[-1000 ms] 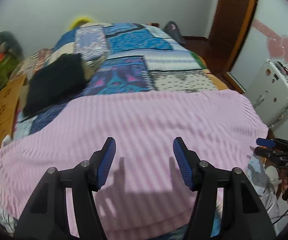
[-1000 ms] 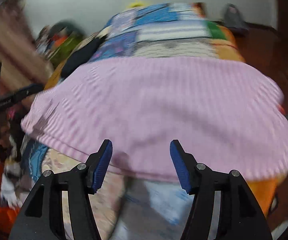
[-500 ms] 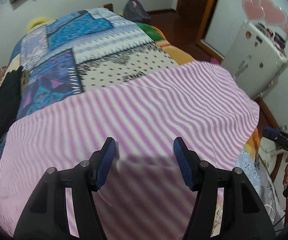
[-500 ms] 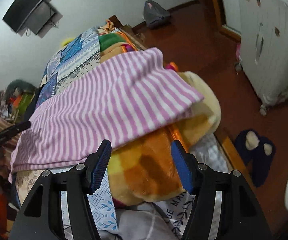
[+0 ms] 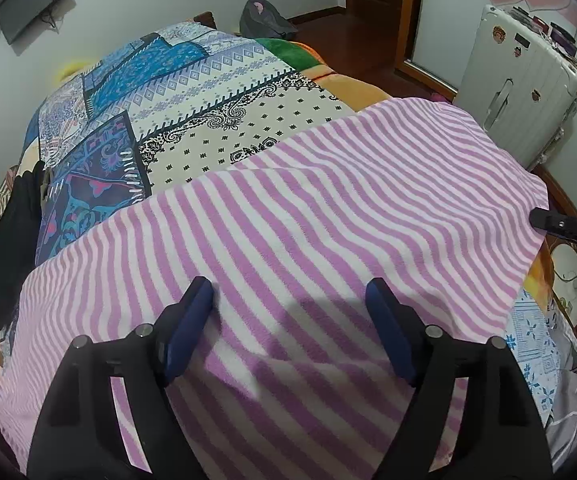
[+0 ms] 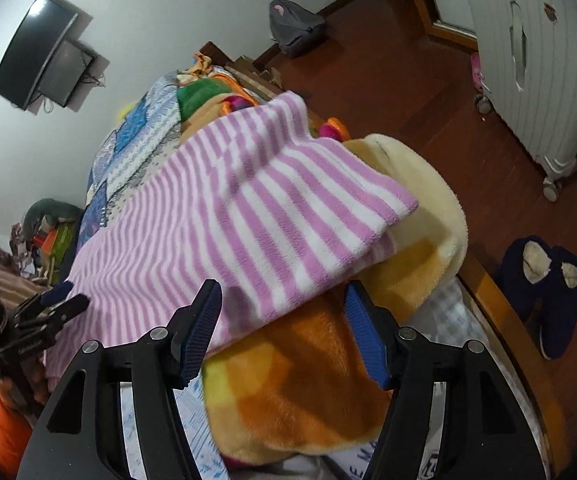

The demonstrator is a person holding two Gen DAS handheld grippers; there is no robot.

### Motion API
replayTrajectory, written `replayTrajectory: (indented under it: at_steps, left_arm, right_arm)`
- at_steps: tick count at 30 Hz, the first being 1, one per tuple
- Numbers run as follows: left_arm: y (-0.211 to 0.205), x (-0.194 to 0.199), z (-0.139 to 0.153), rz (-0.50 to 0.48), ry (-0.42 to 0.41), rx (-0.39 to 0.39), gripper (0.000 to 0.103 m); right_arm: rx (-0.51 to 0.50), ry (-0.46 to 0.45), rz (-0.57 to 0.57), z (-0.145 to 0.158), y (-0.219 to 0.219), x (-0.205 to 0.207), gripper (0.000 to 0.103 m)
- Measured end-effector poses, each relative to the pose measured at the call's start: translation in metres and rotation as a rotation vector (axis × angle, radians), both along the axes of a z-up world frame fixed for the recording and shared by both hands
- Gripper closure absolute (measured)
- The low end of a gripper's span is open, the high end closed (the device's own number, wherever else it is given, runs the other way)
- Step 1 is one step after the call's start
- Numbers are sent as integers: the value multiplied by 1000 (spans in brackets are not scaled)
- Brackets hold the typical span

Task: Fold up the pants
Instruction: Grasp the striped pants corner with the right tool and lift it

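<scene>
Pink-and-white striped fleece pants (image 5: 328, 208) lie spread flat across the near part of the bed. My left gripper (image 5: 288, 286) hangs just over their middle. Its blue pads (image 5: 192, 320) are spreading apart and press on nothing. In the right wrist view the pants' right end (image 6: 288, 208) drapes over a plush blanket. My right gripper (image 6: 282, 290) points down at that end's near edge. Its jaws are opening slightly, and the fabric edge shows between the fingertips without being pinched. Each gripper appears in the other's view: the right gripper (image 5: 560, 226) and the left gripper (image 6: 52, 304).
A patchwork bedspread (image 5: 192, 92) covers the far bed, with a black garment (image 5: 12, 236) at its left edge. An orange-and-yellow plush blanket (image 6: 328, 380) hangs over the bed's corner. A white suitcase (image 5: 524, 92), dark slippers (image 6: 544, 284) and a grey bag (image 6: 292, 26) stand on the wooden floor.
Both views swung and dropped closer to the pants. The left gripper's jaws widened. The right view rolled and shifted to the pants' right end over the blanket.
</scene>
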State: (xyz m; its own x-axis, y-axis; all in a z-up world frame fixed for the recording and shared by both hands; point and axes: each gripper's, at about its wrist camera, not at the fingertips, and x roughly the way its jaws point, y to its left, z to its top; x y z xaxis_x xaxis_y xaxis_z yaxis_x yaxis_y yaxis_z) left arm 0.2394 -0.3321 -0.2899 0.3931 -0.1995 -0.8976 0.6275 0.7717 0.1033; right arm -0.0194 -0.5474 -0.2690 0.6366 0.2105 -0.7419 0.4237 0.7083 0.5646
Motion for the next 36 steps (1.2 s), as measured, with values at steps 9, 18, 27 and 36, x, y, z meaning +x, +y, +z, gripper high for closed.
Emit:
replayTrajectory:
  at_steps: [9, 18, 27, 36]
  left_arm:
    - [0, 1, -3, 7, -6, -10, 22]
    - [2, 0, -2, 10, -12, -23, 22]
    - [20, 6, 19, 60, 15, -135, 22]
    - [95, 5, 78, 136, -89, -264, 22]
  right_arm:
    - [-138, -51, -3, 14, -4, 15, 44]
    - [-193, -121, 48, 36, 0, 30, 90]
    - [-220, -218, 88, 83, 19, 45, 91]
    - [-280, -341, 196, 145, 73, 89, 94]
